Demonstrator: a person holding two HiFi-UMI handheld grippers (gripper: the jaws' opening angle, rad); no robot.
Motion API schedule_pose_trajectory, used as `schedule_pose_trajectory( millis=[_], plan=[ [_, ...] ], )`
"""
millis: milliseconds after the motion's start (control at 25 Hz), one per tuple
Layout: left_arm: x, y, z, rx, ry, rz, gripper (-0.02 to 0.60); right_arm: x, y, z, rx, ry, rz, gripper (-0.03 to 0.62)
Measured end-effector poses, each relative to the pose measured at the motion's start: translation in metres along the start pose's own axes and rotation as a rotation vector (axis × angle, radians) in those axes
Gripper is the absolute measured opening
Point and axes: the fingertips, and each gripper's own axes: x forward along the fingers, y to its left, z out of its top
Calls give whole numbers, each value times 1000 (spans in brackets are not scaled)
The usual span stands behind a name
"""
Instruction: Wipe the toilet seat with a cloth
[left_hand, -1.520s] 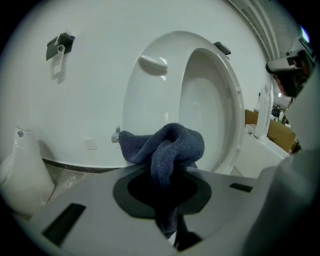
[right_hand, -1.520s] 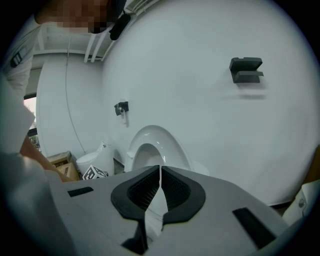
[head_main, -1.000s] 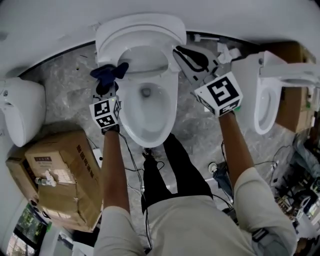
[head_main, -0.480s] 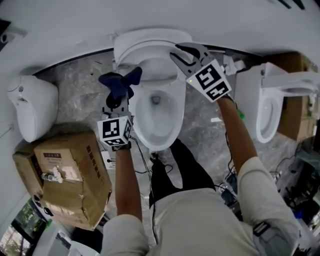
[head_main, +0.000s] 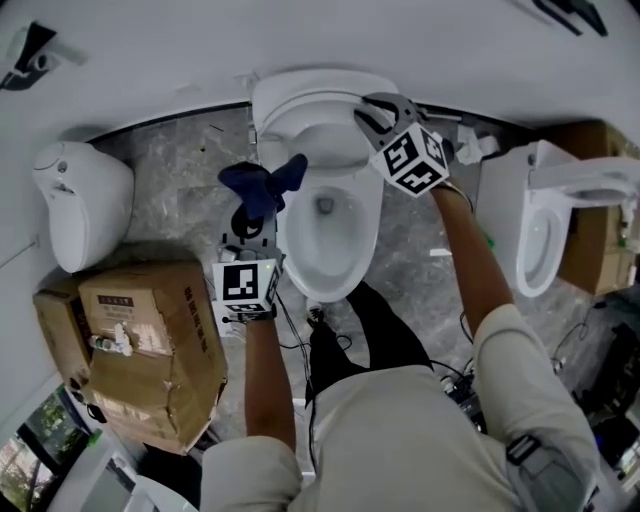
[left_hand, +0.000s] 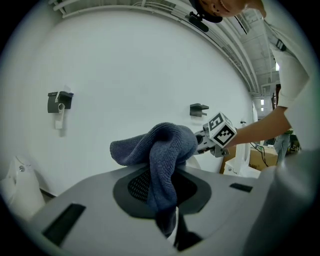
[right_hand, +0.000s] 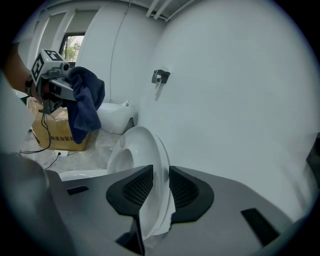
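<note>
The toilet (head_main: 335, 288) was seen uncovered, between the two arms. Its seat (head_main: 310, 95) was tipped up at the toilet's back edge, close to upright before the wall (head_main: 300, 40), so its long axis ran up and down rather than along the toilet. The cloth (head_main: 262, 185), dark blue and bunched, was held in the air off the toilet's left edge, clamped in the closed jaws of the left gripper (head_main: 255, 215). The seat thus lay ahead and to the right of the cloth, near but not touched. The right gripper (head_main: 375, 110) was set at the seat's right edge. Its jaws had just been opening, and the seat's rim stood between them, apparently unpinched. The right gripper was the nearer, yet the wiping was judged to fall to the left one.
</note>
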Motion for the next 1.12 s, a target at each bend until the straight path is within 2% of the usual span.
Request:
schedule_pose_trajectory(
  millis=[240, 680, 1120],
  plan=[
    [-16, 1, -8, -10, 23, 2, 46, 7, 3, -8, -60, 56, 26, 110],
    [-45, 5, -1, -15, 6, 12, 46, -8, 14, -6, -51, 83, 20, 112],
    [-92, -3, 0, -37, -19, -6, 46, -54, 65, -5, -31, 77, 162, 110]
  ],
)
